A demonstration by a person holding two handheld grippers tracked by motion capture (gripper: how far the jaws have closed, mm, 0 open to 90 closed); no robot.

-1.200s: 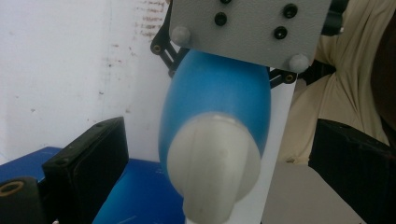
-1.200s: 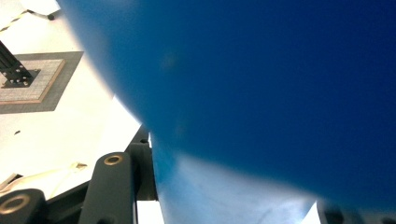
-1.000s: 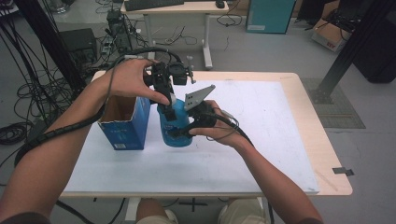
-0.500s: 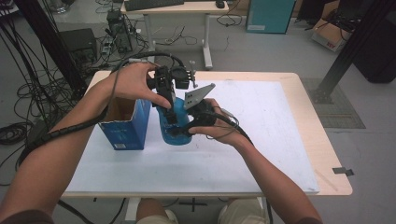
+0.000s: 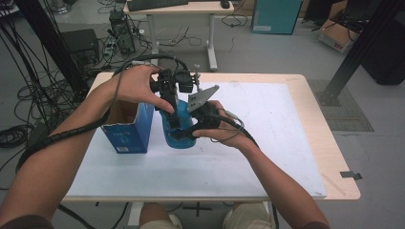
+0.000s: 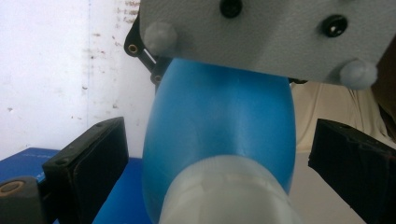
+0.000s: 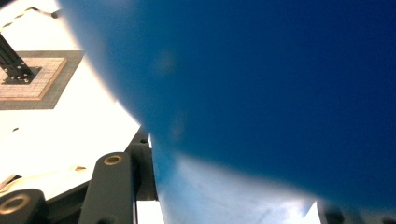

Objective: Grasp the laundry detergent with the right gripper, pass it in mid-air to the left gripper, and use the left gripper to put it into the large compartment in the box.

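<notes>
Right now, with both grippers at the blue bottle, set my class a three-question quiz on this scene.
1. True or false: the left gripper has its pads pressed on the bottle.
2. Which gripper grips the bottle body? A) left B) right C) neither
3. What stands on the table just left of the bottle in the high view?

Key
1. False: in the left gripper view both pads stand apart from the bottle, either side of its white neck.
2. B: the right gripper is clamped on the body.
3. An open blue box.
</notes>
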